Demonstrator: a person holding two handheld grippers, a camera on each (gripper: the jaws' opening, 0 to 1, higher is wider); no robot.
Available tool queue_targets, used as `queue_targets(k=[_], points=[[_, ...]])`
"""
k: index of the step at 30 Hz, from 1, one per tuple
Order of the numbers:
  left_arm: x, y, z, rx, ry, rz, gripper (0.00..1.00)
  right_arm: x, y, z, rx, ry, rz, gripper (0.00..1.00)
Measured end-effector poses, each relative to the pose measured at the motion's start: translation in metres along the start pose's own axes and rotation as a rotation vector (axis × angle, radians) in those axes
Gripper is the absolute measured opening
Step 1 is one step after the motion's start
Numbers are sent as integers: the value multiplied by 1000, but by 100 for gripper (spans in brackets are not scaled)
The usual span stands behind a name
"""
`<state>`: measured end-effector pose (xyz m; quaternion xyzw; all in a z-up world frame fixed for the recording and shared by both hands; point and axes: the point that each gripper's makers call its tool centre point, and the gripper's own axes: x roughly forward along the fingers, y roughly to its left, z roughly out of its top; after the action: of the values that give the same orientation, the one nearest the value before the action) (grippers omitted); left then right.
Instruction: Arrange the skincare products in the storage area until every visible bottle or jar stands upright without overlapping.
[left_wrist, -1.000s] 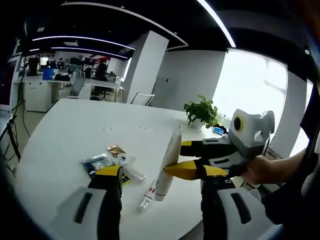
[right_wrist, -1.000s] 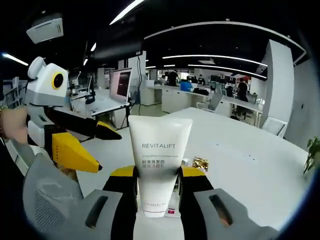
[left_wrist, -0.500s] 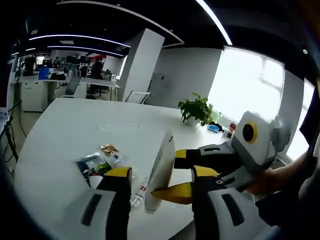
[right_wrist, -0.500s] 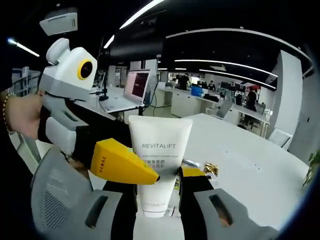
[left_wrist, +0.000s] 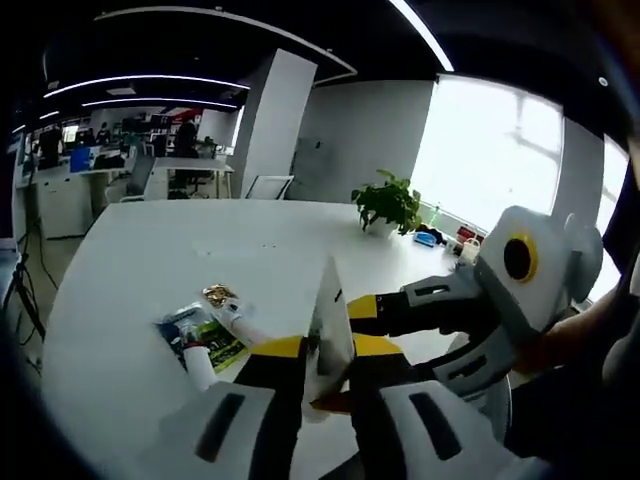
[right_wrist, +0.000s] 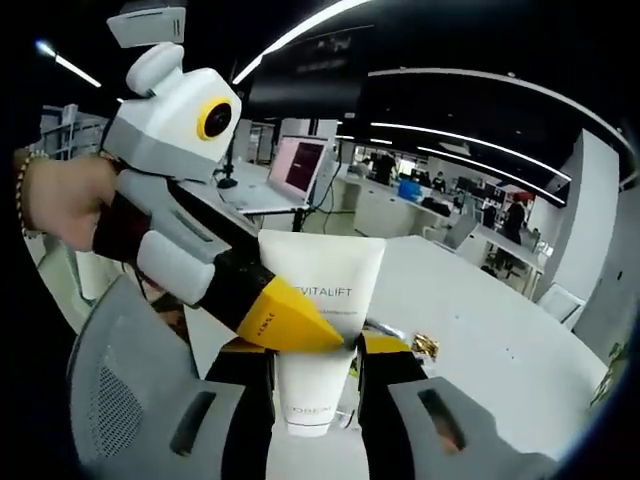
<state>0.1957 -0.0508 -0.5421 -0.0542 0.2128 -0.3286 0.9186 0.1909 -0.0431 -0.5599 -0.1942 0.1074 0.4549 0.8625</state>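
A white REVITALIFT tube (right_wrist: 322, 262) stands upright between the jaws of my right gripper (right_wrist: 312, 347), which is shut on its lower part. In the left gripper view the same tube (left_wrist: 330, 300) is edge-on, with my left gripper (left_wrist: 327, 362) closed against both its flat sides. The left gripper's yellow finger (right_wrist: 287, 318) lies across the tube's front, held by a hand. The right gripper (left_wrist: 342, 352) reaches in from the right. On the white table (left_wrist: 150, 260) below lie a green and blue sachet (left_wrist: 203, 340), a small white tube (left_wrist: 236, 321) and a gold-wrapped piece (left_wrist: 217, 294).
A potted plant (left_wrist: 388, 203) and small items stand at the table's far edge near the window. Desks, monitors and seated people fill the office behind. The gold piece (right_wrist: 428, 346) lies on the table (right_wrist: 500, 330) beyond the tube.
My left gripper has moved in onto the tube and its jaws have narrowed from wide apart to pressing its sides. The right gripper keeps its hold on the tube.
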Motion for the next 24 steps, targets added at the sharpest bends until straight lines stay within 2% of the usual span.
queue_targets(k=[5, 6, 7, 8, 12, 14, 17, 18, 20, 24], points=[[-7, -5, 9, 19, -26, -16, 8, -8, 0, 6, 29, -29, 8, 32], [-7, -7, 9, 17, -16, -37, 8, -10, 0, 7, 26, -30, 15, 32], [-8, -11, 12, -25, -20, -80, 7, -13, 0, 9, 29, -41, 16, 32], [-9, -10, 14, -29, -21, -82, 7, -14, 0, 11, 25, -57, 17, 32], [-13, -12, 19, 10, -10, -146, 6, -22, 1, 12, 27, -69, 90, 31], [-15, -13, 23, 69, -5, -163, 6, -27, 3, 13, 22, -84, 119, 30], [-19, -23, 33, 45, -16, -232, 6, -34, 6, 19, 58, -125, 168, 30], [-21, -27, 36, 54, -18, -261, 6, -37, 8, 22, 112, -149, 201, 29], [-23, -31, 41, 63, -18, -287, 5, -40, 7, 25, 165, -172, 227, 28], [-27, -48, 50, 103, -25, -385, 5, -52, 5, 35, 279, -249, 336, 27]])
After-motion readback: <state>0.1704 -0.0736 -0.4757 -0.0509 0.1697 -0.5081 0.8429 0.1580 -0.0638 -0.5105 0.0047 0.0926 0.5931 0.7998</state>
